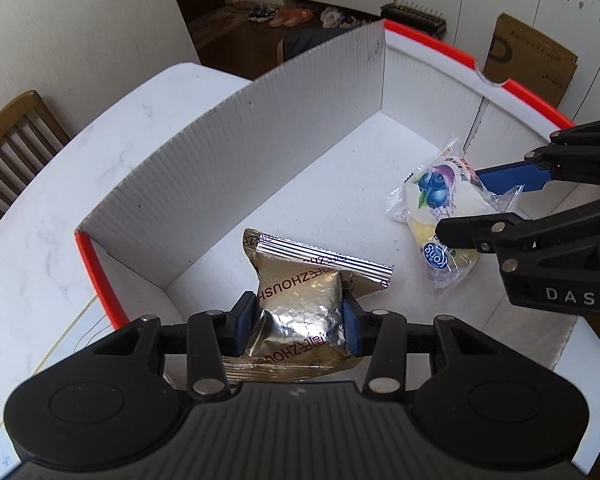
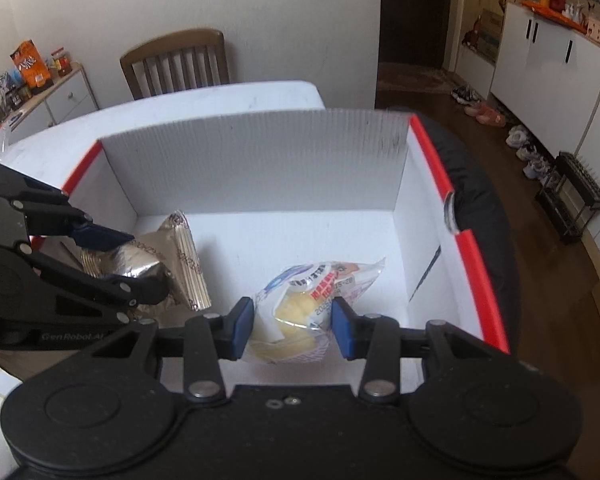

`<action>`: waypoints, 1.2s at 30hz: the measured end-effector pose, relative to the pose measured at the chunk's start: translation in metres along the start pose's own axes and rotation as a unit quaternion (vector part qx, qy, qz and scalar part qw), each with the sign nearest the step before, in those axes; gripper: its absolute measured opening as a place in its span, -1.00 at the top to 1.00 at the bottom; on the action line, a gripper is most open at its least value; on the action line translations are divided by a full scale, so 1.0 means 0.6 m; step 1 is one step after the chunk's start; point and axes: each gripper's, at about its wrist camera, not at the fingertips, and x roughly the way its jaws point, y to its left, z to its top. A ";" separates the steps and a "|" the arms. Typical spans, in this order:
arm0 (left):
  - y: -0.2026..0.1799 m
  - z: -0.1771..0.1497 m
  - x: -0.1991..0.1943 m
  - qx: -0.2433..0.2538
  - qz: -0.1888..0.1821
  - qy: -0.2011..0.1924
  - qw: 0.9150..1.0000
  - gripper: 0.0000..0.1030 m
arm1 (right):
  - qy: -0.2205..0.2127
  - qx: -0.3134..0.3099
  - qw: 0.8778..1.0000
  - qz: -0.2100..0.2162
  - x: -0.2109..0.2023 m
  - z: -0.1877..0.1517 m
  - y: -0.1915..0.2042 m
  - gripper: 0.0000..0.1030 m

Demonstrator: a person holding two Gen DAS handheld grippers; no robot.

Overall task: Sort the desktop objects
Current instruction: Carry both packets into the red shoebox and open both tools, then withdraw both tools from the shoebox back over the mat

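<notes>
The left gripper (image 1: 298,326) is clamped on a crinkled silver foil snack packet with brown lettering (image 1: 300,312), held low at the centre of the left wrist view. The right gripper (image 2: 293,328) is clamped on a clear plastic pastry packet printed with blueberries (image 2: 296,308), seen at centre right of that same view. Both packets are held over the floor of a large white corrugated box with a red rim (image 1: 260,128), which fills the middle of both views and stands on a white marbled table (image 1: 60,184).

If either grip is loosened unevenly, a slippery wrapper may catch on a pad and be dragged back out. The soft pastry could be crushed by tighter pressure. The two grippers are near each other and could collide.

Nothing else is seen in the box.
</notes>
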 end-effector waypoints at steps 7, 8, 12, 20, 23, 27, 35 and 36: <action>-0.004 0.003 0.016 0.007 0.009 0.029 1.000 0.16 | 0.019 0.002 1.000 -0.001 0.011 -0.002 -0.007 0.22; -0.005 0.003 0.018 0.009 0.010 0.032 0.999 0.16 | 0.025 -0.001 1.000 -0.001 0.013 -0.003 -0.007 0.23; -0.007 0.002 0.024 0.016 0.011 0.045 0.999 0.16 | 0.036 -0.003 0.999 -0.004 0.019 -0.009 -0.007 0.27; -0.002 0.011 0.032 0.015 0.011 0.065 0.998 0.14 | 0.044 -0.001 0.999 -0.012 0.020 -0.005 -0.008 0.14; -0.005 0.008 0.029 0.019 0.014 0.063 0.998 0.13 | 0.038 0.001 0.999 -0.017 0.015 -0.006 -0.011 -0.24; -0.006 0.002 0.015 0.023 0.016 0.050 0.998 0.12 | 0.024 -0.002 1.000 -0.016 0.002 -0.008 -0.008 -0.37; 0.002 -0.012 -0.041 -0.003 0.004 0.004 1.000 -0.22 | -0.002 0.013 1.000 -0.005 -0.042 -0.009 -0.013 -0.41; -0.002 -0.006 -0.040 -0.007 0.004 -0.003 1.000 -0.22 | -0.005 0.013 1.000 -0.001 -0.049 -0.009 -0.014 -0.41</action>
